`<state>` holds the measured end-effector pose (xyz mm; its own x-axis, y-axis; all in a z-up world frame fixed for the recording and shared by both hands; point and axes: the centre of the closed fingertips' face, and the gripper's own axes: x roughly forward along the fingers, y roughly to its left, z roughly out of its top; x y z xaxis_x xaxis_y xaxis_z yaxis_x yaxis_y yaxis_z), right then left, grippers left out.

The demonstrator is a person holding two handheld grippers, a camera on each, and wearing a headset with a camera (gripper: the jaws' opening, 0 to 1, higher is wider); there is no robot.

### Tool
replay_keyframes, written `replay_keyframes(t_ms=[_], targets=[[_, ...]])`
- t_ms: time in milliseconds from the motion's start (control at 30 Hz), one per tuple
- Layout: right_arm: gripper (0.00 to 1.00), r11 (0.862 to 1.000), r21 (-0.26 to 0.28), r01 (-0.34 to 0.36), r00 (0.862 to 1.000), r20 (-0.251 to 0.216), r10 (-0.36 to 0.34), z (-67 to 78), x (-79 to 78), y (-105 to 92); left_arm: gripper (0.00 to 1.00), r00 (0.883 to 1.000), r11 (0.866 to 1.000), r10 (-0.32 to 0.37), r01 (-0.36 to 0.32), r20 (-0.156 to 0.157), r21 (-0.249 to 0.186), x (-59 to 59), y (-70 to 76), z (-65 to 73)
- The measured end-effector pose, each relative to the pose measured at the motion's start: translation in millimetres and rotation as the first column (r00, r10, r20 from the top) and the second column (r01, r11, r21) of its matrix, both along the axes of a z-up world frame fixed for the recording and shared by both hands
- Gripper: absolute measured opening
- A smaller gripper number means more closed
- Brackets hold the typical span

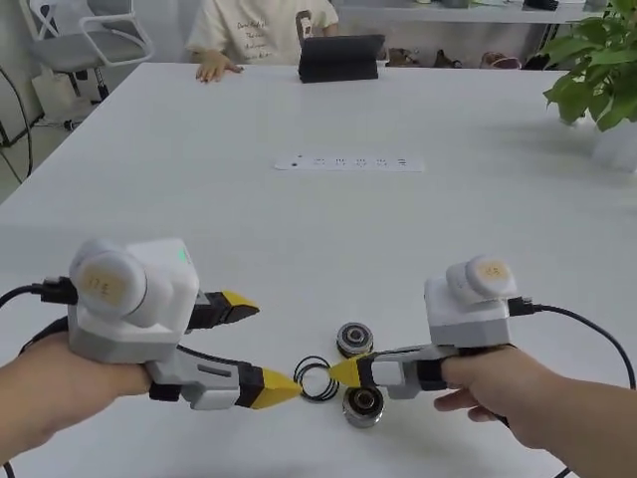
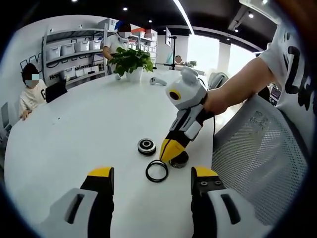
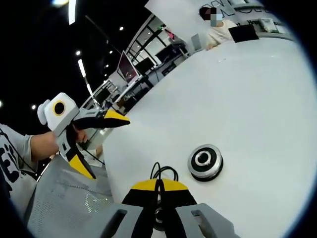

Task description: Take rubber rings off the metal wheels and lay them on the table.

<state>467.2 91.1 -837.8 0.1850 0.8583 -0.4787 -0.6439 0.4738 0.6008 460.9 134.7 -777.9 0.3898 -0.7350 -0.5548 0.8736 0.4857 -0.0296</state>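
No legible text anywhere. Candidates:
- printed lines on the shirt (image 1: 261, 30) of the person at the far end of the worktop (image 1: 418, 239): too small to read.
- big dark characters on a white shirt (image 2: 297, 64) in the left gripper view: cut off, unreadable.
- wall lettering (image 2: 29, 62) beside the shelves: partly hidden.

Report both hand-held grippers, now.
Left hand-held gripper: open, empty.
Right hand-held gripper: shut, tips at the rubber rings; whether it pinches one cannot be told.
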Motion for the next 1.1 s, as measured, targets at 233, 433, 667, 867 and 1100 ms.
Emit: replay_keyframes(t_ms=[233, 433, 667, 867, 1100], targets=[[0.00, 1.000, -0.027, 0.000, 1.000, 0.029, 0.001, -2.3, 2.7, -3.7, 0.60, 1.000, 1.000, 0.004, -0.004, 0.000, 0.000, 1.6, 0.9, 0.6], [0.05, 0.999, -0.035, -0.004, 0.999, 0.038, 0.006, -3.1, 1.4, -3.7, 0.60, 1.000, 1.000, 0.003, -0.003, -0.008, 0.002, 0.0, 1.4, -0.2], [0.09, 0.998, -0.060, -0.020, 0.997, 0.069, 0.024, -2.8, 1.0, -6.5, 0.60, 1.000, 1.000, 0.004, -0.004, -0.010, 0.009, -0.1, 2.9, -1.4], [0.11, 0.999, -0.039, -0.002, 0.996, 0.094, 0.006, 5.0, 6.4, -10.2, 0.60, 1.000, 1.000, 0.005, -0.005, -0.014, 0.011, 1.5, 2.6, -2.3], [0.12, 0.999, -0.035, 0.013, 0.993, 0.115, -0.009, 8.7, 10.2, -18.6, 0.59, 1.000, 1.000, 0.007, -0.007, -0.025, 0.007, 6.5, 0.6, -3.9]])
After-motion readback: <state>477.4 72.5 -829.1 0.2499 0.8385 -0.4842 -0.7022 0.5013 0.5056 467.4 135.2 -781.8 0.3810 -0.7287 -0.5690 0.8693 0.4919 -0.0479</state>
